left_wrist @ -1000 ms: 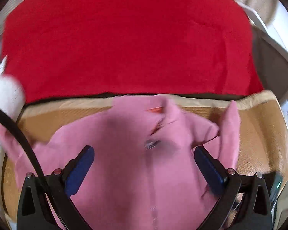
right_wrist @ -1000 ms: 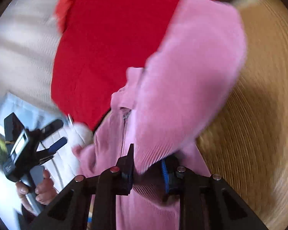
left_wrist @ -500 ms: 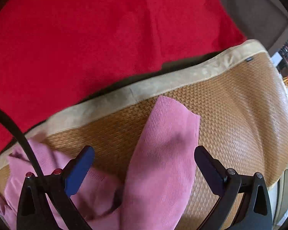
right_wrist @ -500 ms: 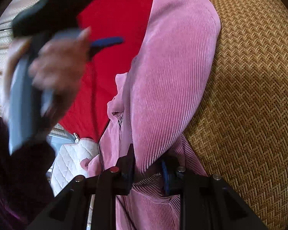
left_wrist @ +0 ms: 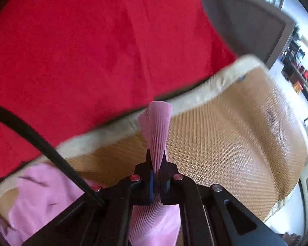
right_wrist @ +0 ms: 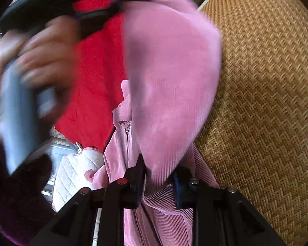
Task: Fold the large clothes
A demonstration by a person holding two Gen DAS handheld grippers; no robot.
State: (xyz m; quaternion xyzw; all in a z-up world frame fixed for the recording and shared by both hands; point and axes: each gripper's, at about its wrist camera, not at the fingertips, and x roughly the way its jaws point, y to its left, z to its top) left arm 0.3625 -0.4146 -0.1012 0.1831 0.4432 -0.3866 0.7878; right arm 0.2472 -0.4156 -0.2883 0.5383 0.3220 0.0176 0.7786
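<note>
Left wrist view first: my left fingers (left_wrist: 157,181) have just snapped closed from wide apart, and they now pinch the cuff end of the pink sleeve (left_wrist: 157,131), which fans out above the pads. Half a second back that sleeve lay loose on the woven mat (left_wrist: 232,143) between my open fingers; now I own it. The rest of the pink garment (left_wrist: 41,196) bunches at lower left, with the red blanket (left_wrist: 92,51) beyond the mat's pale edge.

Right wrist view: my right fingers (right_wrist: 159,179) are clamped on a thick fold of the same garment (right_wrist: 170,78), as they were a second ago. My hand (right_wrist: 37,61), blurred, holds the left gripper (right_wrist: 96,10) against the sleeve's far end. A white quilted bag (right_wrist: 76,174) sits beside the garment.

With both ends gripped, I judge the sleeve is ready to be carried across the body for a fold.
</note>
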